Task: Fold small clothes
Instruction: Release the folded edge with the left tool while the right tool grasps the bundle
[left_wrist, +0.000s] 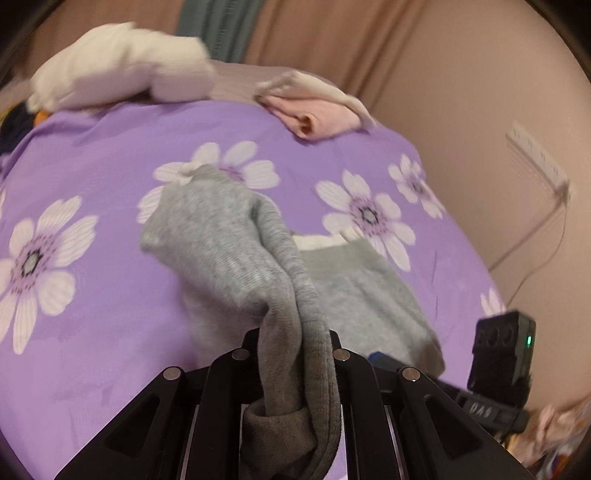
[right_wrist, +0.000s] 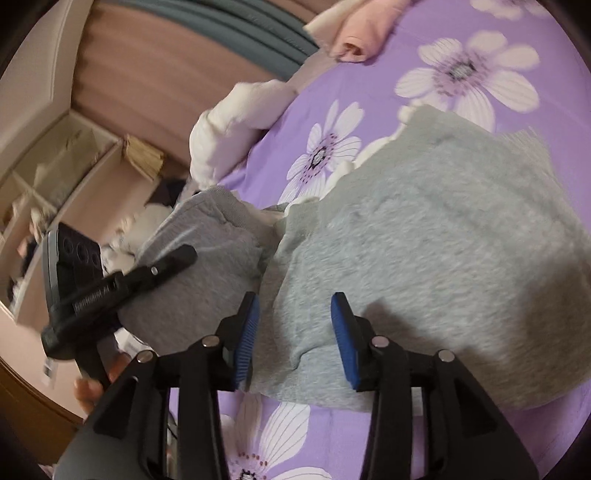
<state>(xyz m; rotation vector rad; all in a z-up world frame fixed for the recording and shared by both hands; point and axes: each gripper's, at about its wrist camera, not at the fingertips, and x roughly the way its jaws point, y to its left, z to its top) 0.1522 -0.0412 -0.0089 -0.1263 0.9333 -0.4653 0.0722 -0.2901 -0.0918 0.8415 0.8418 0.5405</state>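
Grey sweatshirt (right_wrist: 424, 240): lies on the floral purple bedsheet (left_wrist: 92, 166), sleeve lifted. Left gripper (left_wrist: 291, 354): clenched on the sleeve cuff. Right gripper (right_wrist: 293, 332): released above the hem. Risk: unpinned body drags, spoiling the fold.

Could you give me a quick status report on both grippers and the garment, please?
Left gripper shut on small grey knit garment, one part lifted. Right gripper open, jaws over its near edge. Folded pink cloth at far side, clear.

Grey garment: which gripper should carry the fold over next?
Left. The left gripper is already shut on the grey garment; the right gripper hangs open above it, holding nothing.
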